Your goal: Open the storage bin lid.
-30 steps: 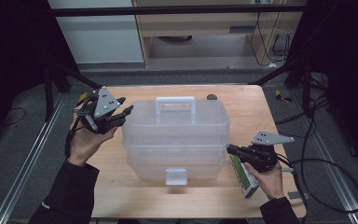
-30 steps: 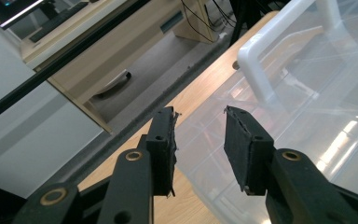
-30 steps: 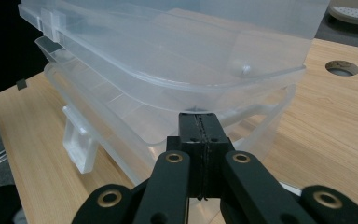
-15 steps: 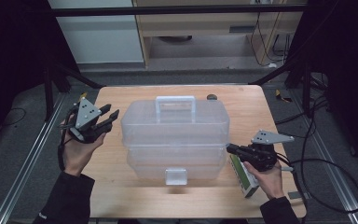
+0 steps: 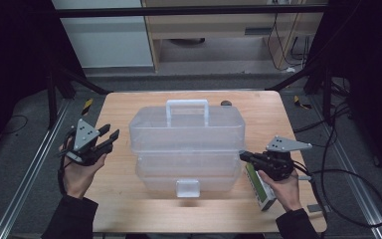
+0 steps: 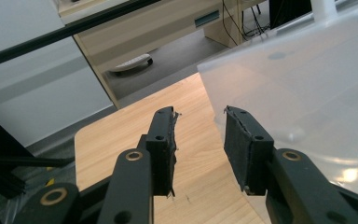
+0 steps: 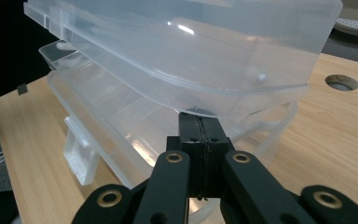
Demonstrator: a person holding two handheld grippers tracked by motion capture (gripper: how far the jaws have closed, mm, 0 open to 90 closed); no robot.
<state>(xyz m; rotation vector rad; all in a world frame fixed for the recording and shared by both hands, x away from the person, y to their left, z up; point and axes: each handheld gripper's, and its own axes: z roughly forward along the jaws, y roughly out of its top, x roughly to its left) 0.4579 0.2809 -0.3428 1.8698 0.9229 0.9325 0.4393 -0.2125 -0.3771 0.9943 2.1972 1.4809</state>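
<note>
We hold our left tongs [image 5: 110, 138] low at the surface's [image 5: 129, 209] left edge, jaws parted around nothing, aimed at the clear storage box [image 5: 186, 144]. The box sits mid-surface, long axis left-right, handle [image 5: 187, 105] at the far side. Our right tongs [image 5: 243, 156], pressed together, tip touches the box's right end.

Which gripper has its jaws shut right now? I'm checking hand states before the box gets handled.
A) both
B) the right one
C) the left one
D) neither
B: the right gripper has its jaws pressed together at the edge of the clear plastic box, while the left gripper shows a plain gap.
</note>
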